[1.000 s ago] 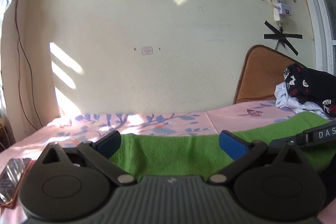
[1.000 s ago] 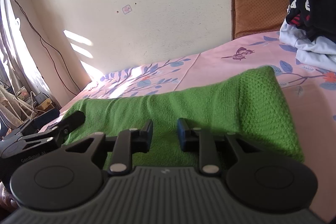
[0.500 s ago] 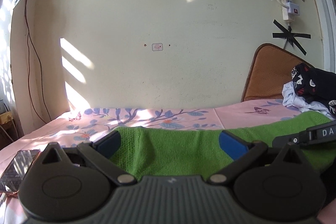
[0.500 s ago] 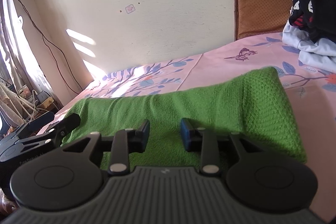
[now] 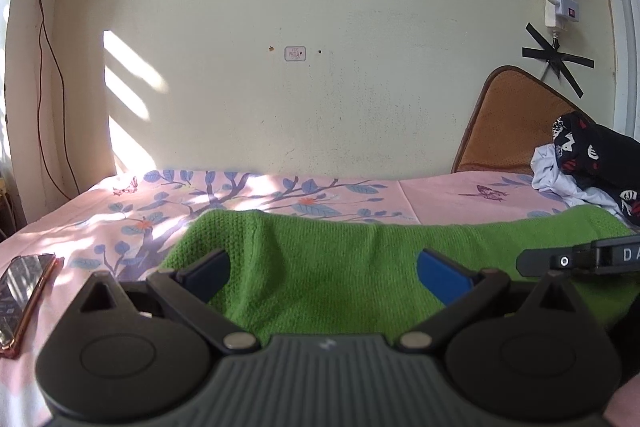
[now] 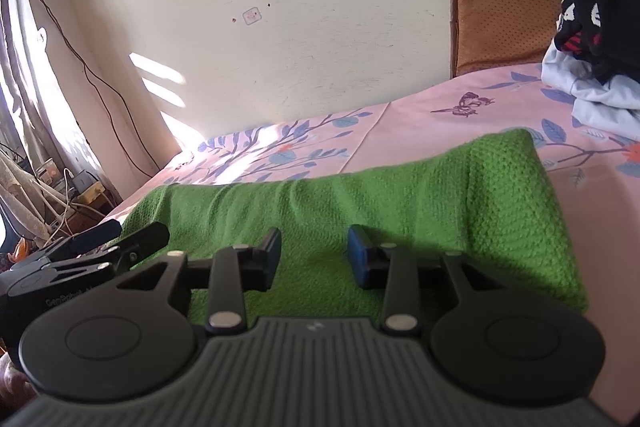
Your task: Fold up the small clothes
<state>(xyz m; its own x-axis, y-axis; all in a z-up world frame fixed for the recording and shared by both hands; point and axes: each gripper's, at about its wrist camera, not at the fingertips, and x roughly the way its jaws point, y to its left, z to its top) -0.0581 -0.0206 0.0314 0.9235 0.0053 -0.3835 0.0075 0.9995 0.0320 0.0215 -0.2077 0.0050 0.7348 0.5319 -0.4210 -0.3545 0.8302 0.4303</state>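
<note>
Both grippers gape over the green cloth (image 6: 400,203)

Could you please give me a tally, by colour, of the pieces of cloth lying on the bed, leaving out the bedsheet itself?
Green: 1, the green cloth spread across the bed in front of both sets of jaws.
Black with a red and white print: 1, the black garment on top of the pile.
Pale blue-white: 1, the pale garment under it.
Total: 3
</note>
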